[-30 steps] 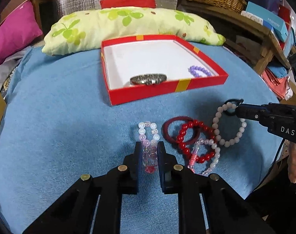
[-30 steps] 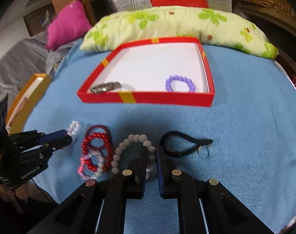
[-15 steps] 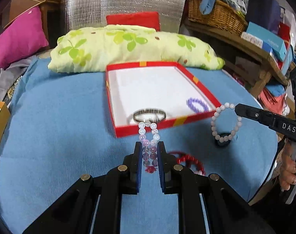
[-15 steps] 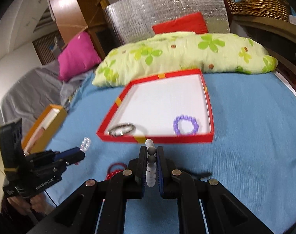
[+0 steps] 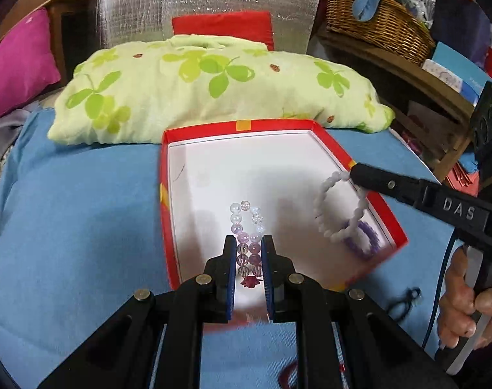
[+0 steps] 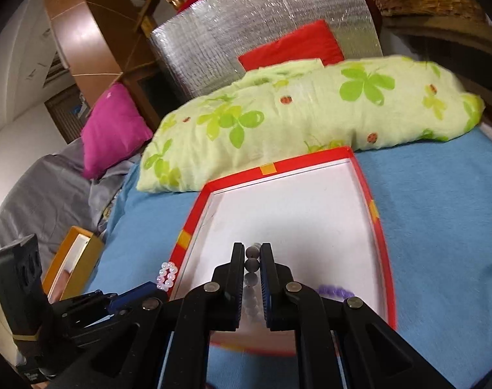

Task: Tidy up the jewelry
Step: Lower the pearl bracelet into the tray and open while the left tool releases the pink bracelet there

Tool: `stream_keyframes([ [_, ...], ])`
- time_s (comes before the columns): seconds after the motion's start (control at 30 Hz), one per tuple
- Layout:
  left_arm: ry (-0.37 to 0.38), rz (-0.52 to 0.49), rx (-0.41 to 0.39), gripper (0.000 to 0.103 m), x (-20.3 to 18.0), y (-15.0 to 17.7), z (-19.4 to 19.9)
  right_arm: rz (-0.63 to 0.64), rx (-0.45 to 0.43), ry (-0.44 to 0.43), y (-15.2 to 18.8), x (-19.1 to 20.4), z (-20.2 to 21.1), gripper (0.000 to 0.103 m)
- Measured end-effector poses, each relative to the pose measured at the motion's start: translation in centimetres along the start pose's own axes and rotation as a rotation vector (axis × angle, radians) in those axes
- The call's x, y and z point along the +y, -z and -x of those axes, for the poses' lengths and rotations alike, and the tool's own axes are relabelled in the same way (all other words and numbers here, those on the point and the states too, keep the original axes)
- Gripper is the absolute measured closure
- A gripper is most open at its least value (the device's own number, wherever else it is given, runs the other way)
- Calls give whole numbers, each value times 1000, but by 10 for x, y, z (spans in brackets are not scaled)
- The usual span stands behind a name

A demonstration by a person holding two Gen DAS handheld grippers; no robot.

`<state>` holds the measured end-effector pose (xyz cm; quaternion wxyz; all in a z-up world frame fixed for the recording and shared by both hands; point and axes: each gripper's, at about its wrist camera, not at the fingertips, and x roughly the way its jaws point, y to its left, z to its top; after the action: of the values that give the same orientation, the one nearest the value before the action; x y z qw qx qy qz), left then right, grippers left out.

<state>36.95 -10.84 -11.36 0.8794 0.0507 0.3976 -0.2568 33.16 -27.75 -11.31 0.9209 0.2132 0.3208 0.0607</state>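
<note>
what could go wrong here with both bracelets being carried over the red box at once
The right hand-held gripper dangles its white bead bracelet just above the box's right rim; released there, it might catch the rim or land on the purple bracelet and tangle. The left hand-held gripper pinches the pink and clear bead bracelet close beside it, so the two tools could bump.
</note>
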Motion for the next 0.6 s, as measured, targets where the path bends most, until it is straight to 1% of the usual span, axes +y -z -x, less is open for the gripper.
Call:
stream_keyframes([
  [0.1,-1,-5,18,87,0,-11,-17,-37,18,-5,-9,-8,-22,92],
  [0.2,2,-12,34,87,0,-16,-31,-82,21,-7,-18,-17,-39,92],
  [0.33,-6,8,54,87,3,-19,-46,-144,18,-2,-27,-32,-54,92],
  [0.4,-8,-1,62,87,2,-20,-50,-191,29,9,-29,-43,-61,92],
  [0.43,-21,-9,61,87,0,-21,-52,-202,32,11,-29,-47,-63,92],
  [0.47,-36,-14,61,84,-2,-22,-52,-212,36,15,-30,-51,-63,91],
  [0.5,-45,-18,63,75,-2,-22,-52,-226,43,17,-30,-55,-64,89],
  [0.53,-52,-19,63,70,-2,-22,-52,-249,48,11,-31,-59,-63,89],
  [0.57,-66,-13,61,60,-1,-22,-50,-266,50,6,-31,-63,-62,89],
  [0.6,-75,-7,57,55,1,-22,-49,-277,49,8,-32,-67,-60,88],
])
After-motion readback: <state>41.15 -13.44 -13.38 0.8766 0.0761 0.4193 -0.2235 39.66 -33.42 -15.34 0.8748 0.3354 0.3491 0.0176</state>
